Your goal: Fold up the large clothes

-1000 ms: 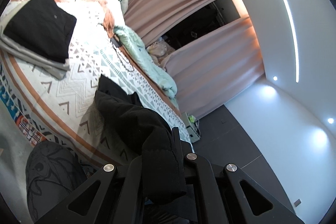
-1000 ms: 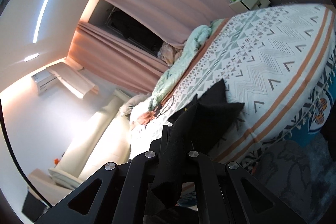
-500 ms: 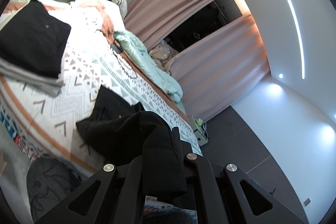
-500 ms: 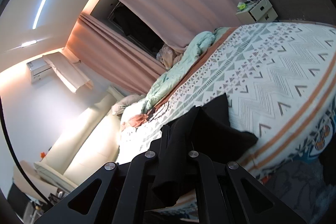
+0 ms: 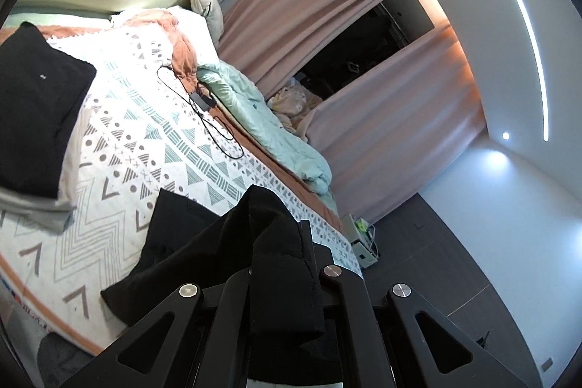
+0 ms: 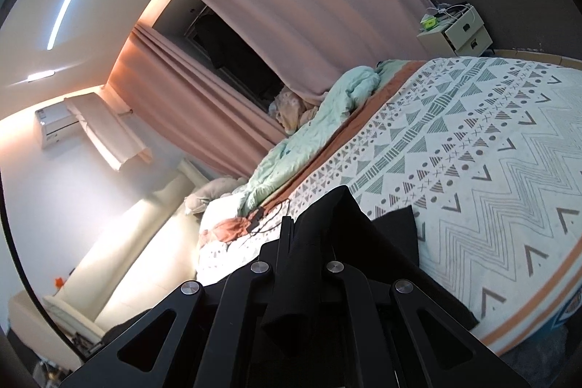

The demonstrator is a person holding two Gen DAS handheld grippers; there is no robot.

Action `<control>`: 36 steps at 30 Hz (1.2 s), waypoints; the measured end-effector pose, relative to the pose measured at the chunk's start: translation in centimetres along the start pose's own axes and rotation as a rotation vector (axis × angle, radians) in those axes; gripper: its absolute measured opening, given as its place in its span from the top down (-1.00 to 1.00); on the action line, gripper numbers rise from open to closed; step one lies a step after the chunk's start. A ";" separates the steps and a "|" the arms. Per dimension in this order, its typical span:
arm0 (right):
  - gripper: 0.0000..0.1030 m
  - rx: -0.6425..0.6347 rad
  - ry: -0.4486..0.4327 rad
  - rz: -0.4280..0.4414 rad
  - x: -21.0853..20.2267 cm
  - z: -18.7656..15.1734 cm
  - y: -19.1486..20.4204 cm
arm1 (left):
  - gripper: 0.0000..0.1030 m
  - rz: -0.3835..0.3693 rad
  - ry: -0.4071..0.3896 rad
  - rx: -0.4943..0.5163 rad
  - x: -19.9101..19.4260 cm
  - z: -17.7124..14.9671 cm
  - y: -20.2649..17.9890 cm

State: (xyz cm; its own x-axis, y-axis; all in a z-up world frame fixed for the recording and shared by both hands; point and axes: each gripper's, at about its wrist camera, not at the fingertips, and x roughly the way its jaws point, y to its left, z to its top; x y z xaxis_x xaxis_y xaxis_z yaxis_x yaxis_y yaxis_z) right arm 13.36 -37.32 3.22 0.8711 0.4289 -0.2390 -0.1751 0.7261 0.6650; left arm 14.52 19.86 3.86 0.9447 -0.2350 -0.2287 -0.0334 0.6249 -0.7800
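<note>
Black, soft woven cloth makes up the large dark garment [image 5: 203,253]; it looks limp and fairly light, sagging wherever unsupported, so I judge it best held at edges or corners, spread well apart, to keep it taut. The left gripper [image 5: 280,242] is clamped on a bunched fold of it, and the right gripper [image 6: 309,239] pinches another edge. Between and beyond the grippers the garment drapes down onto the near edge of the white patterned bedspread [image 6: 491,170], its far part lying flat there. At far left, a folded black garment on grey folded cloth [image 5: 36,104] sits well apart.
</note>
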 end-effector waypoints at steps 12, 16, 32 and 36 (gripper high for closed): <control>0.93 0.032 0.043 -0.072 8.3 2.3 -1.7 | 0.96 0.072 0.039 -0.040 9.5 2.7 2.2; 0.93 0.048 0.072 -0.103 11.0 2.3 -3.1 | 0.95 0.100 0.062 -0.053 12.4 3.0 3.5; 0.76 0.082 0.198 -0.223 20.8 0.1 -8.8 | 0.72 0.277 0.197 -0.158 22.7 1.8 10.7; -0.49 0.055 0.188 -0.216 21.2 -0.2 -8.6 | -0.59 0.241 0.173 -0.203 23.0 1.2 11.2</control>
State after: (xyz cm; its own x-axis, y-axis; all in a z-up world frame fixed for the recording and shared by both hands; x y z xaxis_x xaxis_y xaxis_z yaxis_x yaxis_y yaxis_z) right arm 33.29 -34.35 -7.68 0.7841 0.3636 -0.5030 0.0345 0.7836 0.6203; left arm 36.25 22.37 -9.41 0.8332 -0.2327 -0.5016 -0.3288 0.5209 -0.7877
